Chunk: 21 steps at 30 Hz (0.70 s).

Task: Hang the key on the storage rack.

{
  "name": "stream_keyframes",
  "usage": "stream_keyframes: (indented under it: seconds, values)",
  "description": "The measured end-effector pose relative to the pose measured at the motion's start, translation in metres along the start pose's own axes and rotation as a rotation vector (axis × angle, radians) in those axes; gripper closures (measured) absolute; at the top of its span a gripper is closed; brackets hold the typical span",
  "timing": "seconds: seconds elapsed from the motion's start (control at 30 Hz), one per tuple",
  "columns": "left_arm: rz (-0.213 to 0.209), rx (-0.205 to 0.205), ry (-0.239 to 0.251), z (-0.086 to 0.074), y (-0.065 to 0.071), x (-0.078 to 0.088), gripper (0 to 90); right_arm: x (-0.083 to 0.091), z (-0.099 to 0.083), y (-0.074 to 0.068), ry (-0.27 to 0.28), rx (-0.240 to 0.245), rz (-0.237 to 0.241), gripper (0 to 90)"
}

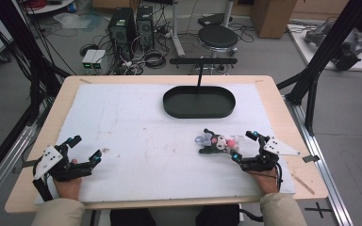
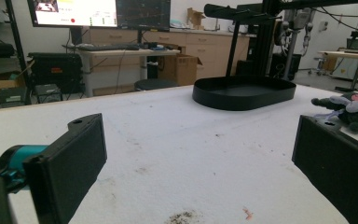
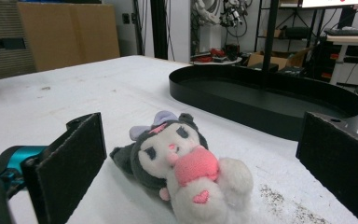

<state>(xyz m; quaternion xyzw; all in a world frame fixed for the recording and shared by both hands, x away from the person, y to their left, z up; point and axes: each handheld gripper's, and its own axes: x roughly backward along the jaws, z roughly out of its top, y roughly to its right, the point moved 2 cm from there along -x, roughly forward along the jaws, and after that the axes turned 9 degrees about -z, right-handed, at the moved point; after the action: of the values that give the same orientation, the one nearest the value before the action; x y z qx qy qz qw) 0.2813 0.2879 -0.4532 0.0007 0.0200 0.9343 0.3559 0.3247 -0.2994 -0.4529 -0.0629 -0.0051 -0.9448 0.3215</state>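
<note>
Plush toy point(image 1: 215, 142), dark grey with a white face, a lilac bow and a pink heart-marked piece at its front, lying on its side on the white mat point(image 1: 136, 136), toward the right edge of the desk point(image 1: 268, 82) and nearer the near edge than the far one. Seen close in the right gripper view point(image 3: 182, 165), between the two black jaws but touching neither.

Right claw point(image 1: 243, 146) spread wide, just beside the toy on its right-hand side, jaws pointing toward it, nothing pinched. Grey three-cornered plate on top, angled toward the right edge. Right hand point(image 1: 265, 179) behind it, close to the near edge.

Black oval tray point(image 1: 199, 102) beyond the toy, near the middle of the far edge, well apart from it, with open mat between. Thin black post rising from the tray's far side to a dark crossbar.

Left claw point(image 1: 85, 148) spread wide as well, holding nothing, near the near left corner of the desk, well apart from toy and tray. In the left gripper view point(image 2: 196, 154), bare mat between the jaws, scuffed and speckled with dark crumbs low in the middle; tray point(image 2: 244, 92) and toy point(image 2: 352, 108) farther off.

Broad free stretch of mat across the centre and left half. Bare wood strip around the mat on every side.
</note>
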Motion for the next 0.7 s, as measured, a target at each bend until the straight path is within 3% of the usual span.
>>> stream_keyframes:
  seconds: [0.47,0.57,0.63,0.7]
  values:
    - [0.004,-0.025,0.011,0.000,0.003,0.001,3.4,0.000,0.000,0.001,0.006,-0.011,0.009,0.5]
    - [0.002,-0.021,0.011,0.000,0.002,0.001,3.4,0.000,0.001,0.005,0.001,-0.032,0.016,0.5]
    - [0.002,-0.022,0.013,0.000,0.003,0.001,3.4,0.000,0.002,0.006,-0.011,-0.019,0.014,0.5]
    - [0.003,-0.024,0.014,0.000,0.003,0.001,3.3,0.003,0.019,0.012,-0.018,-0.005,0.031,0.5]
